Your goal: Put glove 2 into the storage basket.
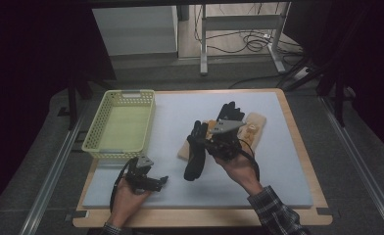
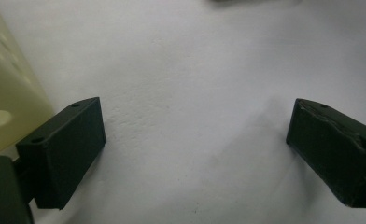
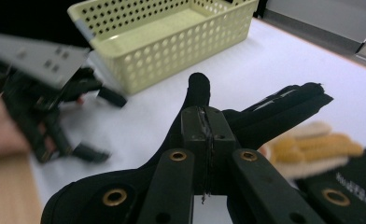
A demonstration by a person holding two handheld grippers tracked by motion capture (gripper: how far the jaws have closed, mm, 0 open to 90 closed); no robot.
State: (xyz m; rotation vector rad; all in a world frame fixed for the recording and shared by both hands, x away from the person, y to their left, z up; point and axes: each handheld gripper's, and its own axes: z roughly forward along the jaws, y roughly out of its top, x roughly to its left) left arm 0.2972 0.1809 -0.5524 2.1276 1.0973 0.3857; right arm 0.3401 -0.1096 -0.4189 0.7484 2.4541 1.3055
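While clamped, black glove (image 3: pixel 246 116) aloft.

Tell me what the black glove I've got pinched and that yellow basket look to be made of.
Black glove: soft matte fabric, probably knit or synthetic; it hangs limp from the right claw and its fingers flop.
Yellow basket: rigid moulded plastic with a slight sheen; regular punched holes in straight walls and a thick rolled rim suggest it.

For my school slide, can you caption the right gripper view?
Right gripper shut on a black glove, with the yellow basket beyond.
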